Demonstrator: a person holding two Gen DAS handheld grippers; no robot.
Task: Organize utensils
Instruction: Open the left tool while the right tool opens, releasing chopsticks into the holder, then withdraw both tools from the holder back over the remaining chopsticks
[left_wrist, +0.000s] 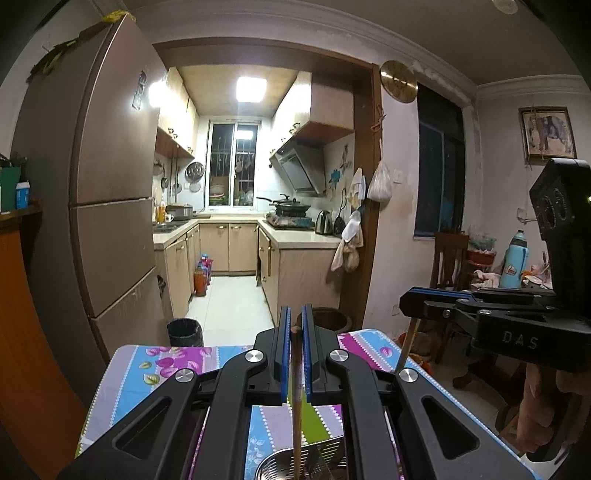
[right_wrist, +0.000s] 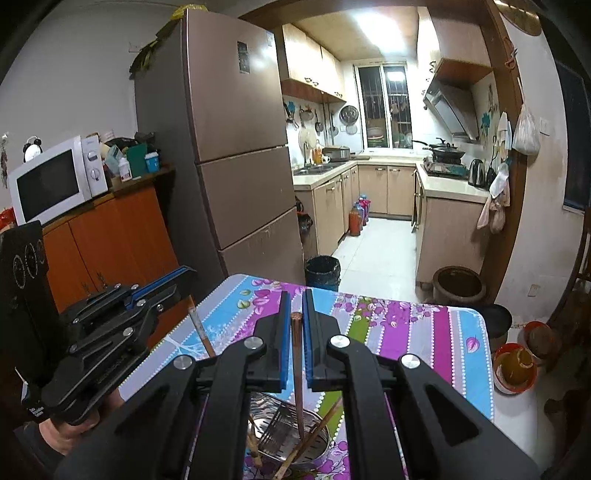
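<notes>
Left gripper: the left gripper (left_wrist: 295, 354) has its blue pads clamped on one chopstick (left_wrist: 296, 387), held nearly upright, its lower end reaching down to the metal basket (left_wrist: 284, 466).
Right gripper: the right gripper (right_wrist: 295, 343) is closed on a darker chopstick (right_wrist: 297, 369), also upright, its tip down over the same basket (right_wrist: 295, 439).
Where the utensils are: several more chopsticks (right_wrist: 314, 432) lean loosely in the basket, which stands on the near part of the table (right_wrist: 424, 332) with the flowered cloth.
Done so far: by my reading, some sticks are already gathered in the basket (how many I cannot tell).
Left to do: the two held sticks seem about to go in; both must be let go, and the crooked ones may want straightening.
In the way: the sticks already in the basket lean across its mouth and could foul the ones coming down; the two grippers work close side by side and could knock.
Around: a fridge (right_wrist: 236, 129), a microwave (right_wrist: 55, 177) on an orange cabinet, a black bin (right_wrist: 322, 272) and a brown crock (right_wrist: 458, 284) on the floor, all well apart from the table.
</notes>
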